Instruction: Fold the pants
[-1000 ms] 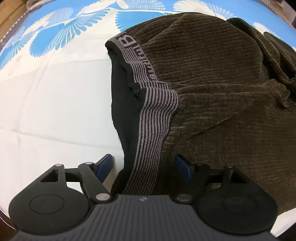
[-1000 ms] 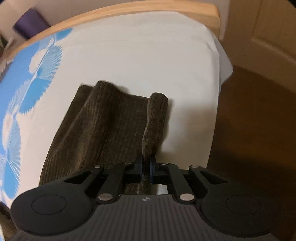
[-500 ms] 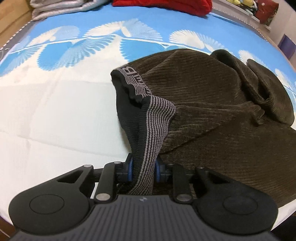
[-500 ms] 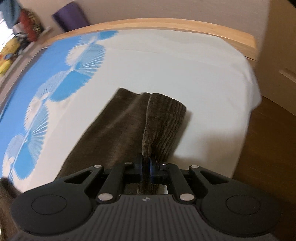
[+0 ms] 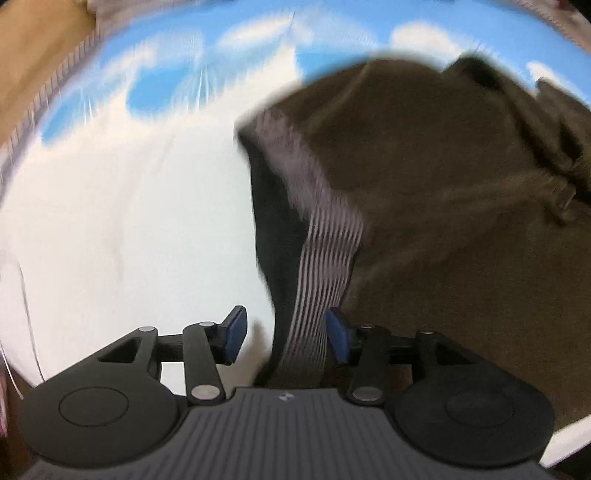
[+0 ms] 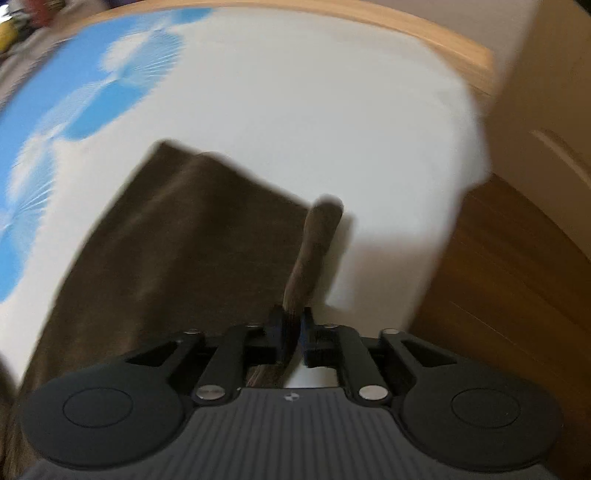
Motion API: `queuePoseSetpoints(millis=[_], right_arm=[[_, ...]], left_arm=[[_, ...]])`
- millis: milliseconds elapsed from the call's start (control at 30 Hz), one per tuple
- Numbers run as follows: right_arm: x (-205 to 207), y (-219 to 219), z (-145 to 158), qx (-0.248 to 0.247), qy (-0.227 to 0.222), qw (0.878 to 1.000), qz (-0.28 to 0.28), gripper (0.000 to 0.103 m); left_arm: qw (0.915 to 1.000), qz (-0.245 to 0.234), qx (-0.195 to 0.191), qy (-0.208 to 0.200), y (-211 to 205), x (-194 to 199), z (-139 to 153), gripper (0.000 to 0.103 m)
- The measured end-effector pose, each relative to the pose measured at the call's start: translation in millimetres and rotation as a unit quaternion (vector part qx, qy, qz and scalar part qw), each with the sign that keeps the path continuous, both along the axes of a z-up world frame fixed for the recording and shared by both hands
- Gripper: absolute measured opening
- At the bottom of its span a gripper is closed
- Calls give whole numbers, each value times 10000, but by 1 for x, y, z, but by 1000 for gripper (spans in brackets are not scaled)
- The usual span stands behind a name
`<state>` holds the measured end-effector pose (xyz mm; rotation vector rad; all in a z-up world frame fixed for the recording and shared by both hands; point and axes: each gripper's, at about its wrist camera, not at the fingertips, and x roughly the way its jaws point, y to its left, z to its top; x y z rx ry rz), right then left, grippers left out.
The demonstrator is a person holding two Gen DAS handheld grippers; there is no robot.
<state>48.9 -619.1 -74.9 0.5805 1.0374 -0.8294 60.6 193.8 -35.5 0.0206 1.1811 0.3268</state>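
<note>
Dark brown corduroy pants (image 5: 443, 192) lie on a bed. Their grey striped waistband (image 5: 325, 258) runs down between the fingers of my left gripper (image 5: 286, 334), which is open, with the blue pads apart on either side of the band. In the right wrist view the pant legs (image 6: 177, 240) lie flat toward the bed's foot. My right gripper (image 6: 294, 332) is shut on a pinched ridge of the leg's hem edge (image 6: 314, 251), raised off the sheet. Both views are motion-blurred.
The bed sheet (image 5: 129, 221) is white with blue fan prints (image 6: 110, 92). A wooden bed frame (image 6: 406, 29) curves around the foot. The wooden floor (image 6: 517, 277) and a cream door (image 6: 554, 110) lie to the right of the bed's edge.
My left gripper, shut on the waistband half a second ago, has opened. My right gripper stays shut on the leg hem and has swung, flattening the leg fabric.
</note>
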Motion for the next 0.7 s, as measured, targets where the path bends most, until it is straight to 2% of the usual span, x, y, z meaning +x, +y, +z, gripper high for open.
queuePoseSetpoints(millis=[67,133,167,200,267,367,433,467,533,567,600,667,700], right_arm=[[4,10,21,-806,-181,9961,297,18],[7,23,40,-1205,-640,9882,691,20],[7,29,46,-1204,-912,9848,859,29],[9,37,52,-1121,-1165,9813,1042,41],[17,55,58,-921,-1446,9744,1453,59],[29,84,63,-755,-1661,9590,2170,60],[38,104,64,-564,-1714,9478,2628,60],[43,115,64,-494,-1716,9417,2852,60],[50,136,65,-441,-1676,9318,3188,60],[53,145,64,-405,-1683,9272,3322,60],[58,156,64,-357,-1699,9232,3429,60],[69,175,62,-295,-1712,9146,3653,58],[76,183,60,-272,-1721,9103,3755,57]], left_arm=[[9989,-137,117,-431,-10,0,15,61],[9964,-357,-107,-756,-21,2,24,61],[9952,-515,-198,-808,-28,3,25,61],[9940,-682,-224,-828,-37,4,25,61],[9887,-1155,-45,-950,-60,6,24,61],[9787,-1784,156,-1001,-89,10,19,61],[9775,-1969,101,-753,-99,15,7,60],[9776,-2019,113,-588,-103,16,1,57],[9758,-2132,368,-305,-110,21,-9,18],[9741,-2202,466,-205,-113,23,-13,12],[9731,-2254,452,-124,-113,23,-17,8],[9725,-2306,286,135,-110,21,-24,8],[9724,-2285,283,387,-111,21,-31,10]])
